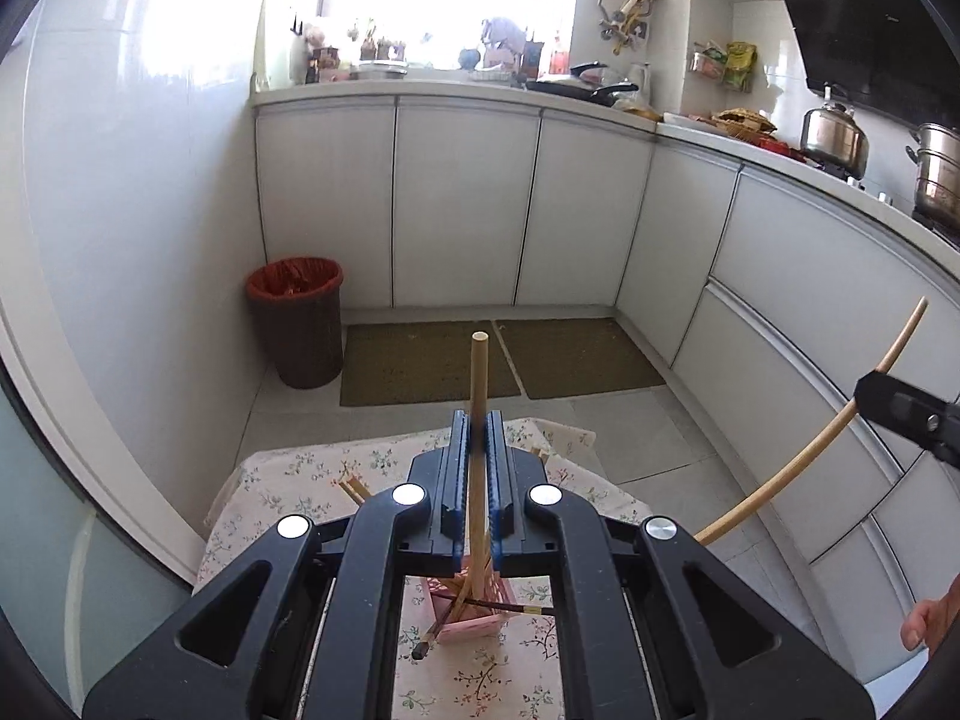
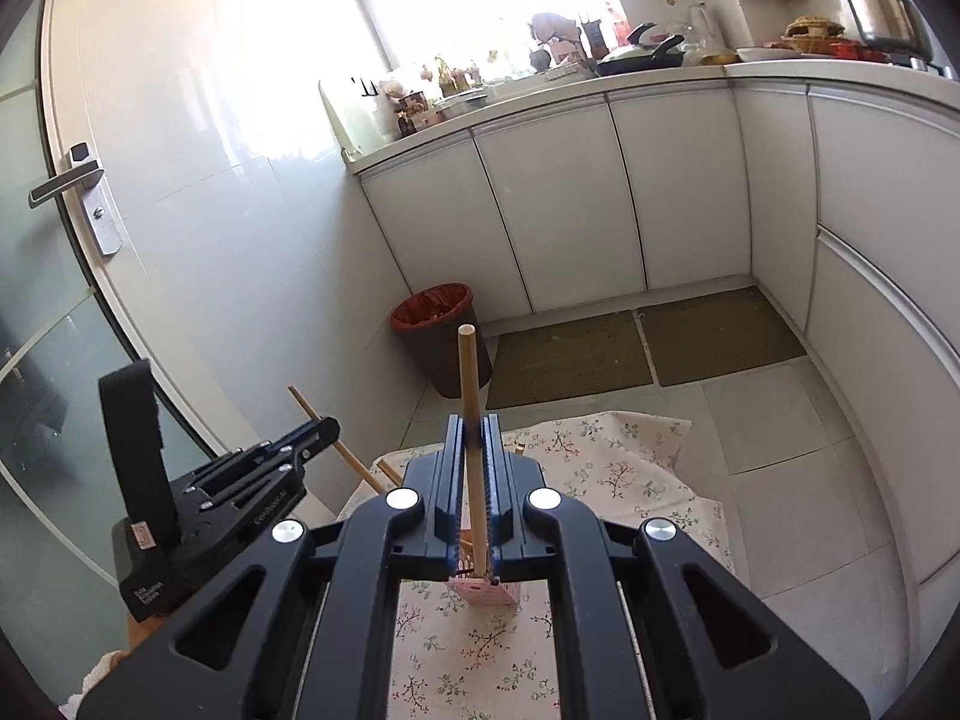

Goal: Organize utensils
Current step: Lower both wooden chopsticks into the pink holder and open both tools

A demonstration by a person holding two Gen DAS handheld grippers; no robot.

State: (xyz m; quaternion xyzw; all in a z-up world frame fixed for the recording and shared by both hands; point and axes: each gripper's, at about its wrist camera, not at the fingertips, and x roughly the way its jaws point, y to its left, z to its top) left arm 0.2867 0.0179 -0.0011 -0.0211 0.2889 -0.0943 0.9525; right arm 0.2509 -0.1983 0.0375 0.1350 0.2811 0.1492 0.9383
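Bamboo, pale and round: each gripper was clamped on one light, stiff chopstick, the left gripper (image 1: pixel 478 441) on the left chopstick (image 1: pixel 479 372) and the right gripper (image 2: pixel 474 441) on the right chopstick (image 2: pixel 467 366), both at twelve o'clock above the pink perforated plastic holder (image 1: pixel 474 615). I judged them slippery, best pinched mid-shaft. Beyond, floral tablecloth (image 2: pixel 606 468).

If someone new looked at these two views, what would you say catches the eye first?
Each gripper pinches a pale chopstick upright: the left gripper holds the left chopstick, and the right gripper holds the right chopstick. Below them a pink holder with more chopsticks stands on the floral cloth. Behind, a red-lined bin sits in the cabinet corner.
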